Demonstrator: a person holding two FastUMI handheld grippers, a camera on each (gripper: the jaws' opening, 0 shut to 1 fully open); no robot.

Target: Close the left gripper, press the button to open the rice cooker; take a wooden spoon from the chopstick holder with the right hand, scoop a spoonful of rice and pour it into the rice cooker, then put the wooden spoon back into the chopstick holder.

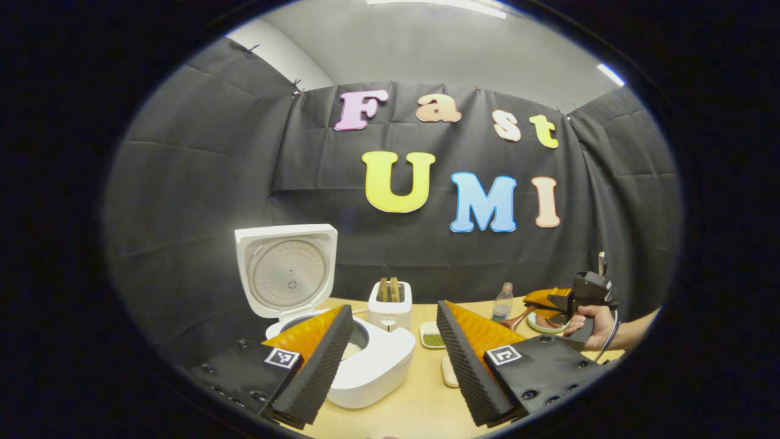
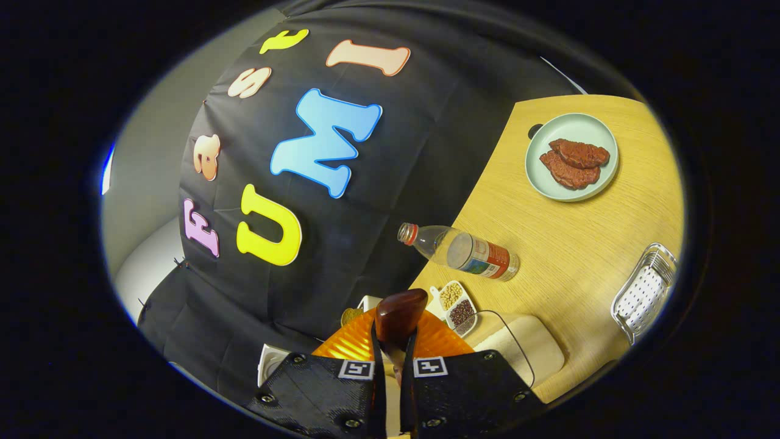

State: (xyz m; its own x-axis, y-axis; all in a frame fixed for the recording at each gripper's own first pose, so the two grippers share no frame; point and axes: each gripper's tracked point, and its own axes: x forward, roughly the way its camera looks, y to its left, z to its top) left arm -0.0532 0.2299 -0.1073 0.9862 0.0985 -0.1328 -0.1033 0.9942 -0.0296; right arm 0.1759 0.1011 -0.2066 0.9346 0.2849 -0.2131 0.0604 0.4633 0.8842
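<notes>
The white rice cooker (image 1: pixel 372 366) stands open at the left, its lid (image 1: pixel 286 274) raised upright. Something pale shows inside its pot. My left gripper (image 1: pixel 393 311) hovers over the cooker's right side, open wide and holding nothing. Farther right, a hand holds my right gripper (image 1: pixel 551 299), from which the wooden spoon (image 1: pixel 518 318) points left. In the right gripper view, my right gripper (image 2: pixel 393 341) is shut on the wooden spoon (image 2: pixel 399 314), its dark bowl sticking out past the fingers. Whether the spoon carries rice is hidden. This view is rolled sideways.
A white toaster (image 1: pixel 390 305) with bread stands behind the cooker. There is a small dish of green beans (image 1: pixel 432 336), a plastic bottle (image 2: pixel 463 250), a divided dish of beans (image 2: pixel 457 305), a plate of meat (image 2: pixel 571 157) and a white perforated holder in a wire frame (image 2: pixel 646 292).
</notes>
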